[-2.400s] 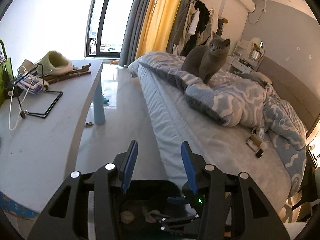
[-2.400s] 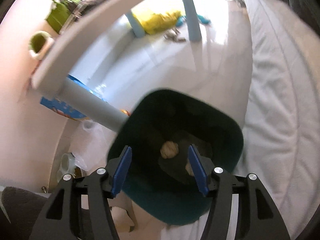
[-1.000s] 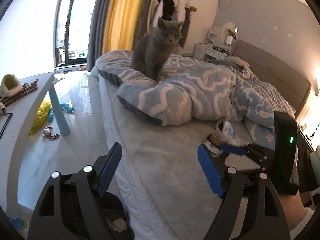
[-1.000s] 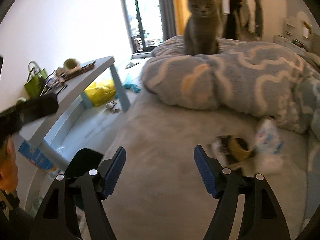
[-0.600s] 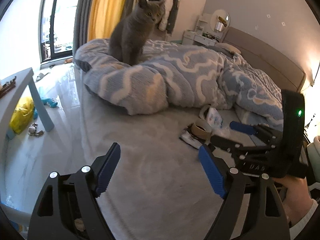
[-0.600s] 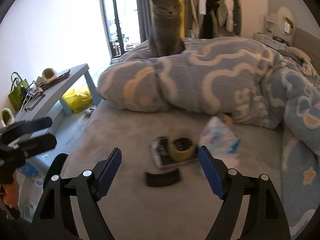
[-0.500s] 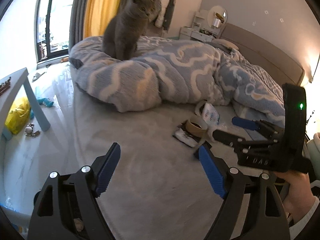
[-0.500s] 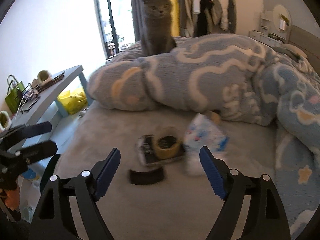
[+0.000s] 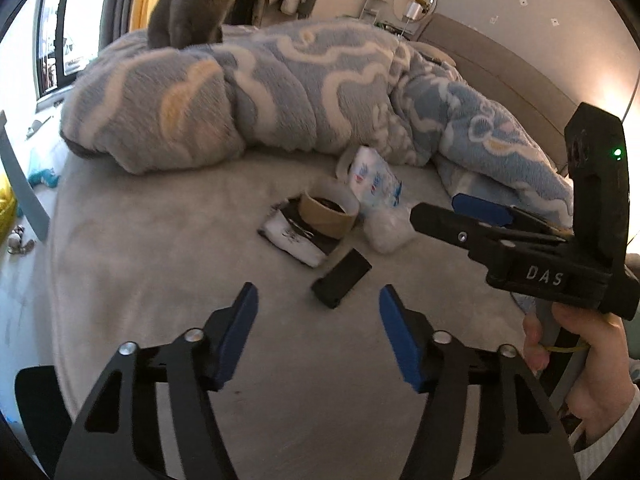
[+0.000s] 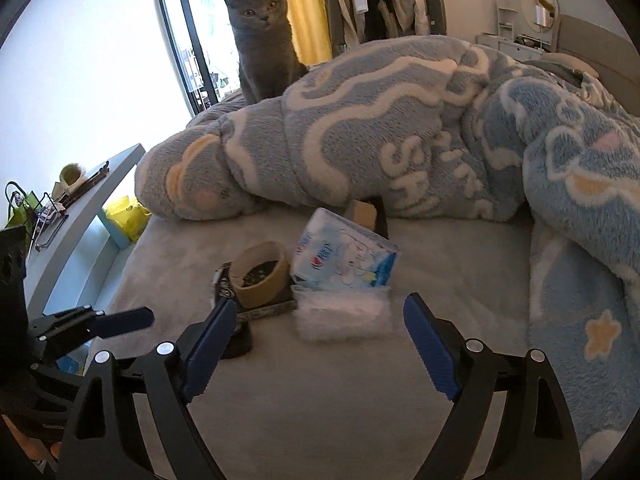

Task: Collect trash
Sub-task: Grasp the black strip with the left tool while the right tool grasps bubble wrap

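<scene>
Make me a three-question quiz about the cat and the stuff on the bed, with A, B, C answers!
1. Where is the grey cat sitting?
A. on the floor
B. on the folded blue blanket
C. inside a box

2. What colour are the pads on the right hand-held gripper?
A. blue
B. red
C. green

3. Is the left hand-held gripper holding anything?
A. yes, the tape roll
B. yes, the tissue pack
C. no, it is open and empty

Answers:
1 B, the cat's body rises from the top of the blanket.
2 A, both pads show blue.
3 C, its fingers stand apart, with only the bed sheet and a small black object beyond them.
</scene>
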### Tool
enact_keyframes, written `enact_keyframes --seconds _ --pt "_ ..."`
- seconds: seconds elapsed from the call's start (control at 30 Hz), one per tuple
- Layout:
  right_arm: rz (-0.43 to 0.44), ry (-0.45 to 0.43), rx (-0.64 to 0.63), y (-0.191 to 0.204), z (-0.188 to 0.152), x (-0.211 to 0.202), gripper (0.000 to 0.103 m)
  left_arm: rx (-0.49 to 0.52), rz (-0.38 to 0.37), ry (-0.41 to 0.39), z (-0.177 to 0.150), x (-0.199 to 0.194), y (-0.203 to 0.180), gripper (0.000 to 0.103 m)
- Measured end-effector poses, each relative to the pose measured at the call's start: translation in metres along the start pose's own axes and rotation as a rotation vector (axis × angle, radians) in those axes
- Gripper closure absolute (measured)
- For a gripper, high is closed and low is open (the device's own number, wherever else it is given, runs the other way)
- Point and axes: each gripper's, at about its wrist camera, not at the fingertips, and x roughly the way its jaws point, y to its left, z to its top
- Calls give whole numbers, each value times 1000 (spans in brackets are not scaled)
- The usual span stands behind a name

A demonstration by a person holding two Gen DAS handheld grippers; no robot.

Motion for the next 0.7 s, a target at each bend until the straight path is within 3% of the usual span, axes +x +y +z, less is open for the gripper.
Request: enact_keyframes --seconds 0.23,0.37,0.57,0.7 --pt "22 30 36 -16 -2 9 15 -18 5 53 0 22 2 61" --pt "25 45 48 -20 -3 15 15 -43 -18 61 2 24 6 67" --pt "22 70 46 -19 -6 24 13 -35 -42 70 5 28 4 84" --pt "20 84 52 -21 -7 30 13 -31 -54 80 6 30 3 86"
